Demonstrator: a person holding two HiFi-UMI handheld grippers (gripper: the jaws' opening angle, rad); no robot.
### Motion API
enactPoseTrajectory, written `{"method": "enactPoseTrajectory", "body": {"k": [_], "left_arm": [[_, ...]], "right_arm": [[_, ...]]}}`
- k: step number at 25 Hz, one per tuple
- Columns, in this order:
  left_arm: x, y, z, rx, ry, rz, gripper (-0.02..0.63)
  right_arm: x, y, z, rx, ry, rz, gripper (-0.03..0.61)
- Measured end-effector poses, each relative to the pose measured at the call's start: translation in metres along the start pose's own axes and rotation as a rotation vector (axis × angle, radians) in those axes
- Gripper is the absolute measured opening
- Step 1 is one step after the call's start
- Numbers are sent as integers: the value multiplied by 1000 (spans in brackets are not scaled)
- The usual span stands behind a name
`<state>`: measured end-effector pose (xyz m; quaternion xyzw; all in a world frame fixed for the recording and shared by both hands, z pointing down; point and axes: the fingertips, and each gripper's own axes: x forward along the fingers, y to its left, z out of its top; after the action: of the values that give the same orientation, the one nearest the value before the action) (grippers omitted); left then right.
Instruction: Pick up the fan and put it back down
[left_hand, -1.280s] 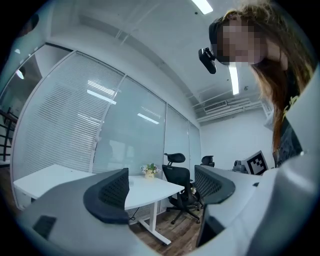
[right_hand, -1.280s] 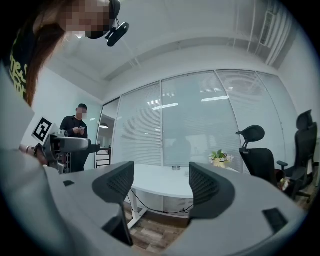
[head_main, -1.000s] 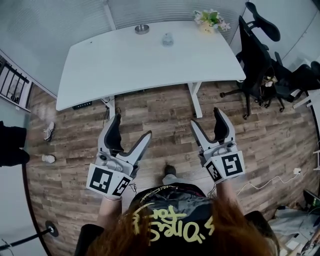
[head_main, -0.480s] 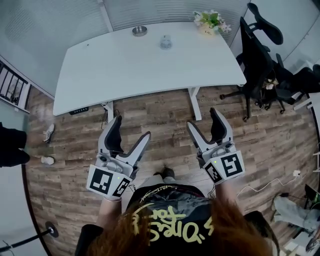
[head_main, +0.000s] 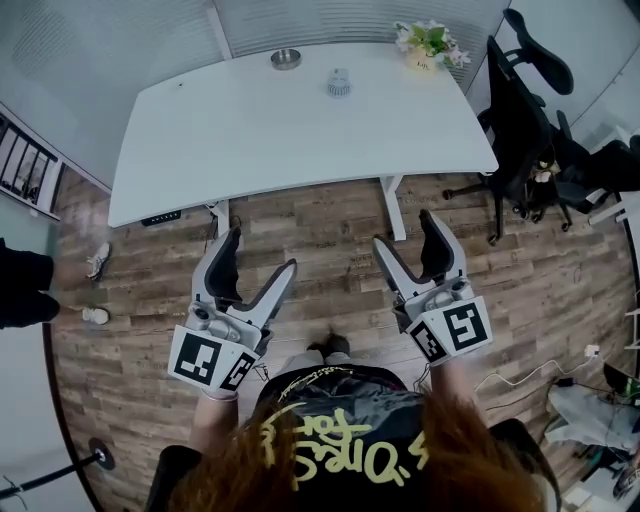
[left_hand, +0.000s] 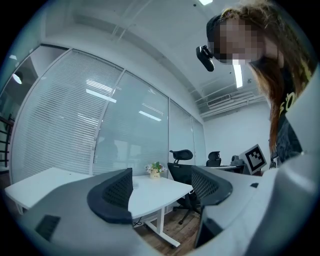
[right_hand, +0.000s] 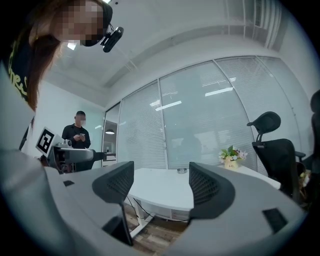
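**Approach step: both grippers empty, the fan well out of reach**

The small fan (head_main: 338, 82) stands near the far edge of the white table (head_main: 250, 140), between a round metal dish (head_main: 286, 58) and a pot of flowers (head_main: 428, 42). The left gripper (head_main: 261, 252) and right gripper (head_main: 407, 232) hang over the wooden floor (head_main: 330, 225), short of the table's near edge. Both are spread wide with nothing between the jaws, and the left one's jaws have just been closing slightly. The next move likely calls for stepping up to the table and reaching across its bare top. That path looks open, but the office chair (head_main: 520, 120) crowds the right end. The fan sits close to the far edge, so a nudge could push it off.
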<state>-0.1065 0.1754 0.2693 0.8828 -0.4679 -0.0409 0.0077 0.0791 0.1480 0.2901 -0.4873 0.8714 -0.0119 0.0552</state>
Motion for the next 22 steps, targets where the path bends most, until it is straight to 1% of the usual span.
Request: {"method": "enactPoseTrajectory", "body": {"k": [5,10,15,18,22], "left_arm": [[0,15,5,-3,-17,39,359],[4,13,7,2,-22,48,357],[5,8,4,-5,-29,71,347],[1,9,0,-27,-29,86,347],[-4,19,-6,-29,-20,111,347]], "right_arm": [[7,1,3,-20,-4,19,325],[5,-7,3,-9,-3,17,325],[0,-17,0,-14,5,16,325],[-1,-23,-4,-15,11,8,325],[8,-23,-7,-20,12,14,325]]}}
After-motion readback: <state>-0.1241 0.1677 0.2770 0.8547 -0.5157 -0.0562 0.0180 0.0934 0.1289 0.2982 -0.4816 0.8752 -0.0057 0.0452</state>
